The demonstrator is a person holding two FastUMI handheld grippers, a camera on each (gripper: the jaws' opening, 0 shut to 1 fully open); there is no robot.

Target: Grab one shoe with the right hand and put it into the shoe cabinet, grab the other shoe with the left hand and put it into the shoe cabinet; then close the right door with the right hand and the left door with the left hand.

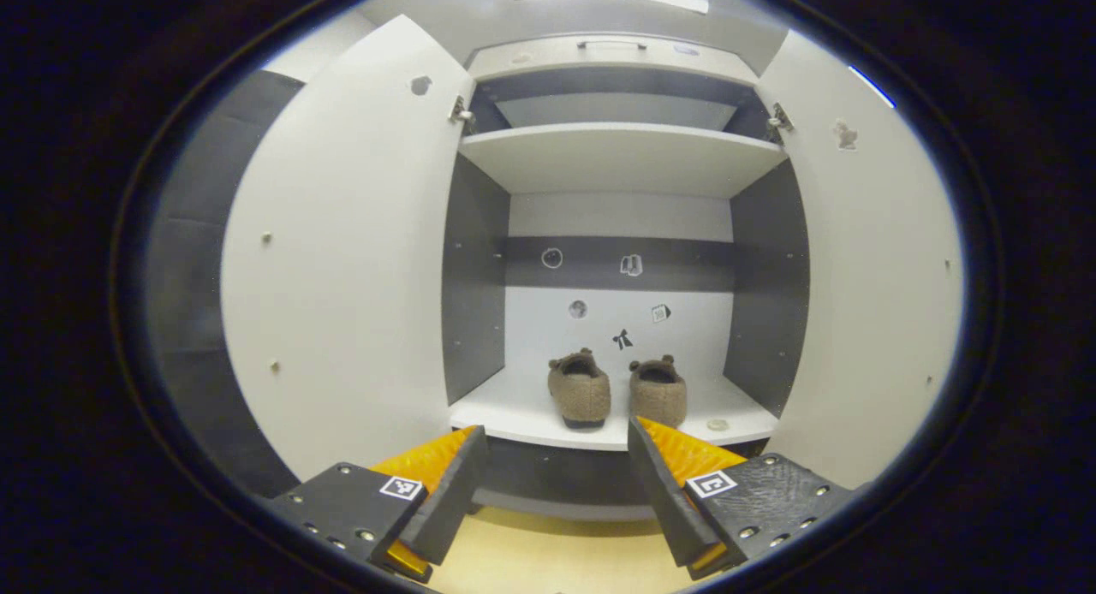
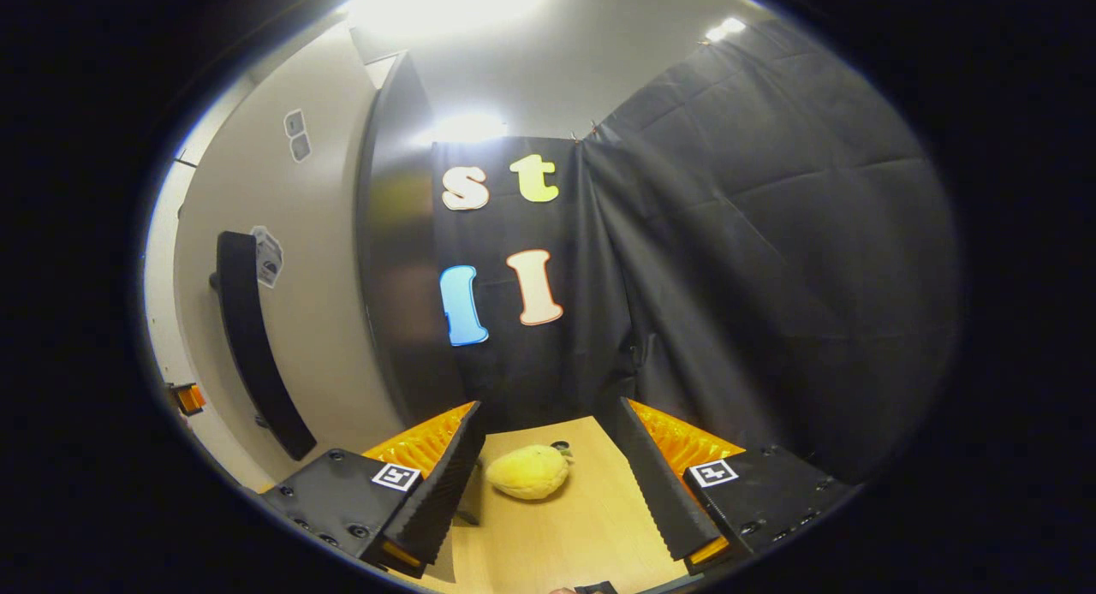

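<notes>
On the cabinet (image 1: 479, 260) bottom shelf we see both soft, light shoes (image 1: 580, 390) (image 1: 658, 392) already set, so our left gripper (image 1: 556, 483) and right gripper (image 2: 555, 483), jaws open and empty, face stiff doors (image 1: 342, 260) best pushed at their free edges.

The small stickers (image 1: 631, 265) on the shoe cabinet's (image 1: 621, 157) back wall are too small to make out.

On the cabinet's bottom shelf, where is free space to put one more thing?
Bottom shelf: bare left of the left shoe, up to the side wall. Right of the right shoe is narrower, with a small disc. Between the shoes it is tight.
</notes>
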